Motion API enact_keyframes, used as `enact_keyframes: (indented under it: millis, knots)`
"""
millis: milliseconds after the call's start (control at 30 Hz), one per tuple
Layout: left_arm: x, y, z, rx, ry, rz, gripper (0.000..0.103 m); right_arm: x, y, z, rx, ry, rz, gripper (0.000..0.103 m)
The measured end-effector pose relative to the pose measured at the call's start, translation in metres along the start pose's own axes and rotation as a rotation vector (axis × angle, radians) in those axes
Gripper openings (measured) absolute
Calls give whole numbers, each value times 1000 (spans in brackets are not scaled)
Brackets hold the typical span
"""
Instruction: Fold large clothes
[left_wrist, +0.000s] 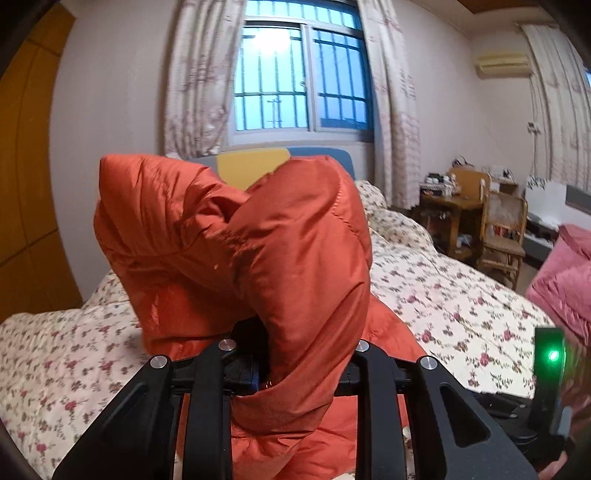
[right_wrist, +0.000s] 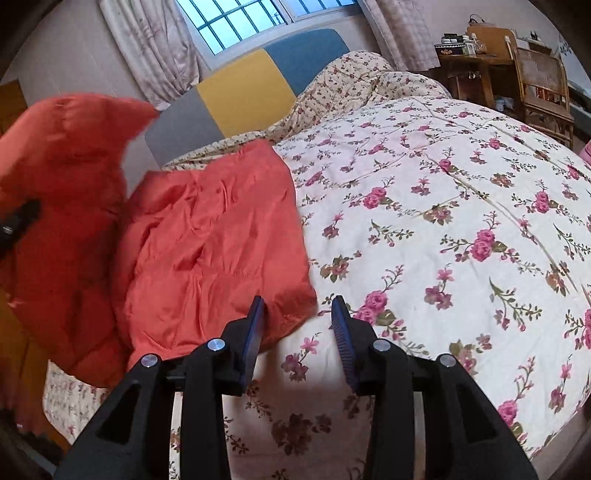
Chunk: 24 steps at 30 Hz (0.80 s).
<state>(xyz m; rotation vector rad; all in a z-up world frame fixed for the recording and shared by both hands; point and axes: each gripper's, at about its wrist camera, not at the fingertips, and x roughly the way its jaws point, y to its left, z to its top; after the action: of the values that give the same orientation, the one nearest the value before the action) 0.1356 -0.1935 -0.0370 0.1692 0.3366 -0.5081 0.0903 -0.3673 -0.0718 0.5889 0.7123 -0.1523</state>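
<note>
The left tool (left_wrist: 291, 354) clamps a lifted fold of the orange jacket (right_wrist: 207, 243) (hem at the quilt's (right_wrist: 443, 221) near edge); the right tool (right_wrist: 299, 317) gapes beside it over bare quilt.

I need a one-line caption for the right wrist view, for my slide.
Open right gripper over the floral quilt, beside the orange jacket.

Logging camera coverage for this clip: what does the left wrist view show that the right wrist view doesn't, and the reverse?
Only the left wrist view shows the air conditioner and the left gripper shut on raised orange jacket fabric. Only the right wrist view shows the right gripper open over the floral quilt, beside the jacket's flat part. Both show the jacket, quilt, window and wooden chair.
</note>
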Motion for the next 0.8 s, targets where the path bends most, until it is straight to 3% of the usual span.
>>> enact_keyframes:
  millis: [200, 400, 567, 600, 633, 733, 800]
  knots:
    - [20, -32, -13, 90, 37, -34, 25, -16, -6, 8, 19, -17, 58, 44]
    - [41, -65, -40, 188, 90, -60, 34, -33, -12, 16, 69, -52, 115, 50]
    - [47, -90, -74, 304, 90, -73, 52, -50, -11, 26, 98, -83, 227, 57]
    - [46, -94, -79, 322, 92, -111, 74, -52, -9, 29, 99, -85, 257, 59]
    - [45, -100, -85, 344, 97, -163, 86, -54, -6, 31, 92, -81, 283, 59]
    - [39, -118, -101, 437, 89, -177, 87, -48, 11, 36, 42, -34, 305, 57]
    - [40, -117, -100, 417, 98, -198, 87, -34, 18, 39, 31, 30, 332, 42]
